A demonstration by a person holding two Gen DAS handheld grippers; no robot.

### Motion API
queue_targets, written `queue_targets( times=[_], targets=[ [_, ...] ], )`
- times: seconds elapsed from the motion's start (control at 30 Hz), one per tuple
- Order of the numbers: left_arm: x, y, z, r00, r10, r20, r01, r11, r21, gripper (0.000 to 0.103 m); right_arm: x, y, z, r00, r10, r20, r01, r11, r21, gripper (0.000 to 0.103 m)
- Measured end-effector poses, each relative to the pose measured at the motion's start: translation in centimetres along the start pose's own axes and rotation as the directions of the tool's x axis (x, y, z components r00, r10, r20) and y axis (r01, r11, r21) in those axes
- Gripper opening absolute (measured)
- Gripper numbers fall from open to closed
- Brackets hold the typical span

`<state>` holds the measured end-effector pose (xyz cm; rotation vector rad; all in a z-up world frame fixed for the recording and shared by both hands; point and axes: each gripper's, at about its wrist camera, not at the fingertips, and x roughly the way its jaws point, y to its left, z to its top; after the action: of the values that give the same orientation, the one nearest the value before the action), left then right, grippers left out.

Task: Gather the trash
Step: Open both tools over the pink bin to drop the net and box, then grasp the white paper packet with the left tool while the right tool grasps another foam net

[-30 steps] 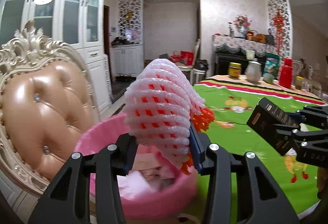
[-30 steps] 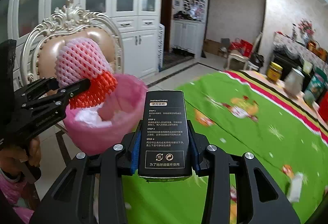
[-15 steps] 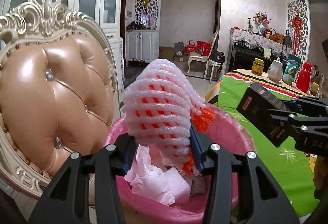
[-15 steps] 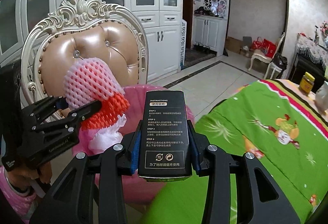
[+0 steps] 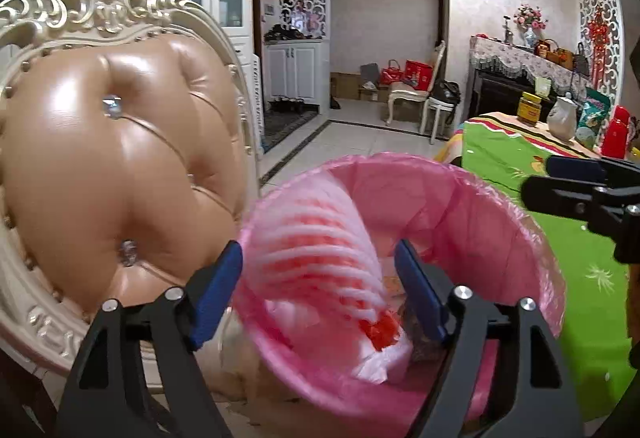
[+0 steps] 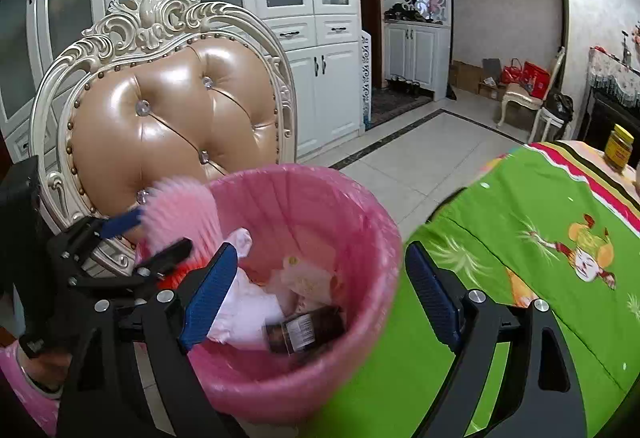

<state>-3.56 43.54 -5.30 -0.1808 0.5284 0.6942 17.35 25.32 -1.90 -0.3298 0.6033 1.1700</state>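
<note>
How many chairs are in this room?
2. A tufted leather chair stands right behind the pink trash bin; a second chair stands far across the floor beside red bags. Others may be hidden.

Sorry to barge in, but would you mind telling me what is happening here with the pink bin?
A person with a gripper in each hand is dropping trash into the pink-lined trash bin beside the tufted chair. The left gripper is open, and the motion-blurred foam fruit net between its fingers is falling into the bin. The right gripper is open and empty above the bin, where a dark box lies among white wrappers.
</note>
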Motion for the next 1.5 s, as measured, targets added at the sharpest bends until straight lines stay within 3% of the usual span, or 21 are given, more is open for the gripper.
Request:
queue_targets(
  times=[0.1, 0.2, 0.43, 0.63, 0.73, 0.93, 1.07, 1.23, 1.33, 1.43, 1.5],
  targets=[
    [-1.0, 0.3, -0.1, 0.998, 0.05, 0.023, -0.05, 0.999, -0.005, 0.094, -1.5, -0.7, -0.9, 1.0, -0.021, 0.004, 0.021, 1.0, -0.001, 0.081],
    [-2.2, -0.3, -0.2, 0.998, 0.06, 0.035, -0.06, 0.998, 0.005, 0.098, -3.5, -1.8, -1.9, 0.998, -0.063, 0.01, 0.063, 0.998, 0.009, 0.081],
    [-4.4, -5.5, 0.1, 0.997, -0.036, 0.062, 0.03, 0.996, 0.086, 0.098, -8.8, -5.5, -5.6, 0.988, -0.156, 0.004, 0.156, 0.985, 0.069, 0.081],
    [-5.8, -13.0, 0.0, 0.98, -0.198, 0.026, 0.19, 0.964, 0.189, 0.098, -13.5, -9.1, -9.7, 0.966, -0.259, -0.013, 0.259, 0.959, 0.113, 0.082],
    [-6.8, -17.4, -0.2, 0.963, -0.27, 0.007, 0.259, 0.932, 0.253, 0.098, -16.5, -11.6, -12.0, 0.948, -0.317, -0.025, 0.317, 0.935, 0.155, 0.082],
    [-8.8, -27.9, -0.9, 0.901, -0.424, -0.087, 0.426, 0.83, 0.359, 0.098, -22.9, -17.3, -17.0, 0.898, -0.437, -0.056, 0.436, 0.862, 0.257, 0.082],
    [-9.7, -34.6, -1.7, 0.866, -0.481, -0.135, 0.49, 0.766, 0.415, 0.098, -26.9, -20.7, -20.2, 0.844, -0.528, -0.095, 0.531, 0.798, 0.285, 0.082],
    [-9.4, -43.2, -2.6, 0.813, -0.533, -0.235, 0.578, 0.694, 0.43, 0.098, -30.7, -24.7, -23.9, 0.797, -0.587, -0.141, 0.596, 0.73, 0.333, 0.083],
    [-8.5, -47.4, -3.4, 0.808, -0.517, -0.283, 0.588, 0.688, 0.425, 0.098, -32.4, -27.2, -25.8, 0.767, -0.618, -0.174, 0.633, 0.68, 0.371, 0.084],
    [-6.9, -51.1, -3.9, 0.823, -0.483, -0.298, 0.568, 0.702, 0.429, 0.098, -34.1, -30.0, -28.0, 0.744, -0.632, -0.216, 0.653, 0.622, 0.432, 0.084],
    [-5.9, -53.3, -4.1, 0.834, -0.459, -0.305, 0.551, 0.715, 0.43, 0.098, -34.7, -31.6, -29.1, 0.744, -0.626, -0.235, 0.652, 0.599, 0.465, 0.084]
  ],
)
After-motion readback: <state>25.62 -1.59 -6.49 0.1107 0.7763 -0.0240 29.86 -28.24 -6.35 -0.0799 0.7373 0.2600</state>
